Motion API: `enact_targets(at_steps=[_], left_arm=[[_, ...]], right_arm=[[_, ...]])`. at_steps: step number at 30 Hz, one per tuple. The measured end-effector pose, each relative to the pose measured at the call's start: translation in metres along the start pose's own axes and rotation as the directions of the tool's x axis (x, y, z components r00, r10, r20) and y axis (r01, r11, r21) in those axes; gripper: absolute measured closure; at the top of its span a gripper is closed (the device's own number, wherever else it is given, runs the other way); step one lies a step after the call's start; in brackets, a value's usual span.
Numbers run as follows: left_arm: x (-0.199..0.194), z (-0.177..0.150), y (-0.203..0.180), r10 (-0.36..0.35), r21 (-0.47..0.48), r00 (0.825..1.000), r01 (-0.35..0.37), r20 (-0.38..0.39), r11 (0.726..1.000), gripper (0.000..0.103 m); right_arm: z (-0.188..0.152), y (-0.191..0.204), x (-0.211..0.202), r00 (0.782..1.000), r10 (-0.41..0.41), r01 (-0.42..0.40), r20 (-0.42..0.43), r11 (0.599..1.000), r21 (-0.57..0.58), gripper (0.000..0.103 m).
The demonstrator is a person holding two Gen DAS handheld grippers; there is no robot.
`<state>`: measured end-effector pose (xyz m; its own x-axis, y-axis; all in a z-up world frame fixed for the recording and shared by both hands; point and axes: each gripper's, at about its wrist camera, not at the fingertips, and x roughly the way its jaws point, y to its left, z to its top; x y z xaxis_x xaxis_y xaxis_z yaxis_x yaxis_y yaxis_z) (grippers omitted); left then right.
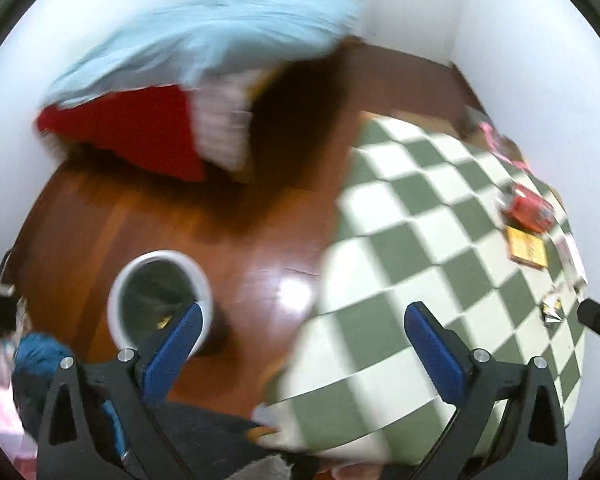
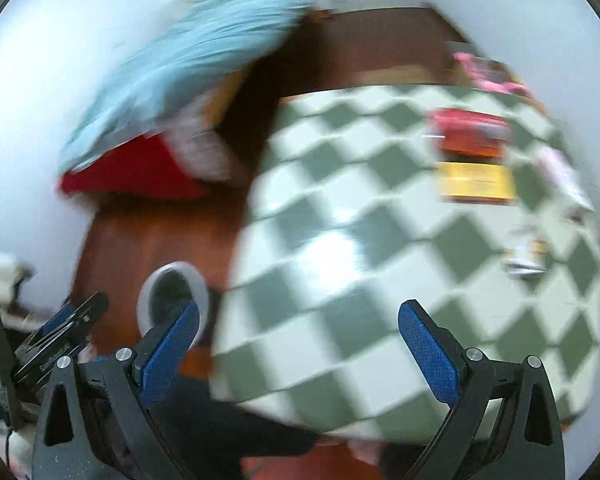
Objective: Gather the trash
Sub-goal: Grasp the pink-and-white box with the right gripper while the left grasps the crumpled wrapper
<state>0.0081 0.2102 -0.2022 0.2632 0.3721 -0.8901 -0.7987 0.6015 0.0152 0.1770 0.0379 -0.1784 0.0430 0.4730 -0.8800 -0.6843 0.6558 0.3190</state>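
Observation:
A white round trash bin (image 1: 160,300) stands on the brown wood floor at lower left; it also shows in the right wrist view (image 2: 172,304). A table with a green and white checked cloth (image 1: 420,248) carries a crumpled silver wrapper (image 1: 552,308), a yellow packet (image 1: 528,248) and a red pack (image 1: 528,208). The right wrist view shows the cloth (image 2: 380,240), the wrapper (image 2: 526,258), the yellow packet (image 2: 476,180) and the red pack (image 2: 472,132). My left gripper (image 1: 304,320) is open and empty above the table's near left edge. My right gripper (image 2: 300,316) is open and empty above the table.
A bed with a light blue cover (image 1: 220,36) and a red sheet (image 1: 132,128) stands at the back left. Pink items (image 1: 496,136) lie at the table's far edge. White walls close the room. Both views are motion blurred.

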Motion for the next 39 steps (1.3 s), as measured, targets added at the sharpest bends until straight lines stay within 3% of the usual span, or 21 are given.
enact_targets(at_steps=[5,10,16,19,21,22,23,24,25,27,29,32,39], left_arm=[[0.049,0.026,-0.101,-0.061,0.114,0.995,0.07,-0.08,0.991,0.0],[0.097,0.046,-0.182,-0.054,0.189,0.985,0.085,-0.162,0.978,0.0],[0.134,0.056,-0.235,-0.033,0.29,0.981,0.089,-0.193,0.953,0.0],[0.139,0.052,-0.254,-0.024,0.402,0.985,0.092,-0.171,0.911,0.0],[0.139,0.048,-0.265,-0.035,0.483,0.987,0.108,-0.158,0.869,0.0],[0.138,0.045,-0.273,-0.048,0.537,0.987,0.124,-0.152,0.834,0.0],[0.137,0.044,-0.279,-0.058,0.575,0.988,0.132,-0.145,0.807,0.0],[0.134,0.042,-0.285,-0.073,0.618,0.988,0.143,-0.137,0.773,0.0],[0.128,0.037,-0.294,-0.092,0.672,0.987,0.158,-0.133,0.724,0.0],[0.123,0.029,-0.303,-0.091,0.718,0.984,0.172,-0.151,0.674,0.0],[0.115,0.025,-0.305,-0.133,0.688,0.966,0.25,-0.22,0.681,0.001],[0.103,0.015,-0.306,-0.214,0.6,0.928,0.363,-0.306,0.713,0.001],[0.105,-0.017,-0.328,-0.263,0.494,0.884,0.44,-0.388,0.75,0.001]], right_arm=[[0.039,-0.118,0.003,0.985,-0.174,0.173,-0.002,0.978,0.114,0.002],[0.084,-0.217,0.027,0.955,-0.294,0.297,-0.044,0.938,0.179,0.002],[0.127,-0.289,0.079,0.926,-0.357,0.374,-0.12,0.911,0.176,0.002],[0.139,-0.305,0.103,0.911,-0.385,0.404,-0.149,0.905,0.131,0.003],[0.142,-0.313,0.116,0.907,-0.391,0.409,-0.154,0.906,0.108,0.003],[0.144,-0.316,0.122,0.906,-0.392,0.41,-0.156,0.906,0.102,0.003],[0.143,-0.319,0.125,0.907,-0.39,0.408,-0.155,0.908,0.099,0.009],[0.143,-0.324,0.129,0.913,-0.377,0.395,-0.156,0.913,0.1,0.027],[0.141,-0.326,0.131,0.917,-0.363,0.382,-0.162,0.918,0.103,0.038],[0.136,-0.331,0.13,0.93,-0.333,0.352,-0.157,0.929,0.114,0.041],[0.129,-0.333,0.126,0.934,-0.318,0.338,-0.164,0.934,0.115,0.043],[0.107,-0.336,0.11,0.937,-0.307,0.33,-0.164,0.934,0.136,0.044],[0.023,-0.34,0.064,0.94,-0.305,0.337,-0.154,0.907,0.255,0.047]])
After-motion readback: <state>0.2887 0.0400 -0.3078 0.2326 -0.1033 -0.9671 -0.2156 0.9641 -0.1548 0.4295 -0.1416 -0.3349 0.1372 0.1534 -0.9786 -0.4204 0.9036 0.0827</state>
